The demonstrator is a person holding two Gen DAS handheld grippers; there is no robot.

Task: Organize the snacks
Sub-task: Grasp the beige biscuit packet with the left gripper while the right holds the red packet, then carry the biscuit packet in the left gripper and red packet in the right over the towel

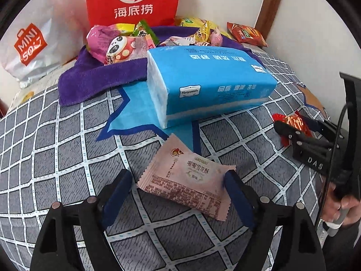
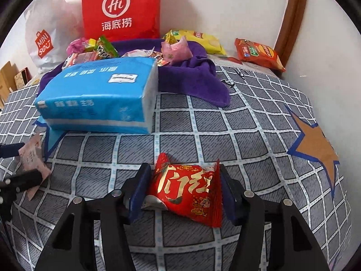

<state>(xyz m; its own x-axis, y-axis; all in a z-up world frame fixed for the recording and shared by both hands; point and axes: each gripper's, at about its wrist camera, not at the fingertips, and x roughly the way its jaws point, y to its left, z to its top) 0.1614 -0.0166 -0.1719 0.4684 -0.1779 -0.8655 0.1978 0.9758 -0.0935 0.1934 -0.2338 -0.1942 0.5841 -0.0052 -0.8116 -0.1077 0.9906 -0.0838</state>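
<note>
A flat pink foil snack packet (image 1: 183, 178) lies on the grey checked bedsheet (image 1: 56, 158) between the released fingers of the left gripper (image 1: 178, 194), just before a blue tissue pack (image 1: 209, 83). Nearby, the right gripper (image 2: 182, 192) appears to clasp a red foil snack packet (image 2: 187, 192). Sorting looks mid-step; next, each packet likely needs carrying to the purple towel (image 2: 198, 79) heaped with snacks.

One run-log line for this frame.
left gripper: open around pink packet | right gripper: shut on red packet | tissue pack: untouched
</note>
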